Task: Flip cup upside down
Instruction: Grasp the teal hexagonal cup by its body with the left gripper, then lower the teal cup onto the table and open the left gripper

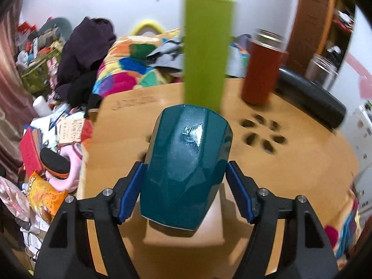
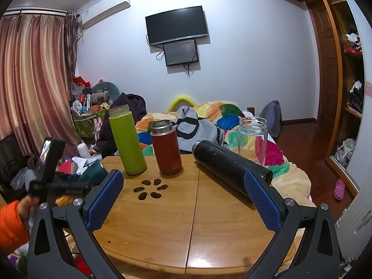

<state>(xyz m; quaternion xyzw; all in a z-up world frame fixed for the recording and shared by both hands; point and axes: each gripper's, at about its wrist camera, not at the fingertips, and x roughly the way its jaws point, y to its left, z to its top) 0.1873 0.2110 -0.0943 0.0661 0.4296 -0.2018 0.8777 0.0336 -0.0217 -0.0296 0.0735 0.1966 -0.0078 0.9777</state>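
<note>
A glossy teal cup [image 1: 186, 162] lies between the blue pads of my left gripper [image 1: 186, 174]. Its closed base points away from the camera and its rim points back toward it, above the wooden table [image 1: 302, 174]. The left pad touches the cup; a small gap shows at the right pad. In the right wrist view the left gripper [image 2: 69, 186] holds the teal cup [image 2: 93, 172] at the table's left edge. My right gripper [image 2: 183, 200] is open and empty above the table's front.
A green bottle [image 2: 127, 144], a red flask [image 2: 166, 148], a black flask lying on its side [image 2: 232, 167] and a clear jar [image 2: 252, 137] stand on the table's far half. A cluttered floor lies left, a bed behind.
</note>
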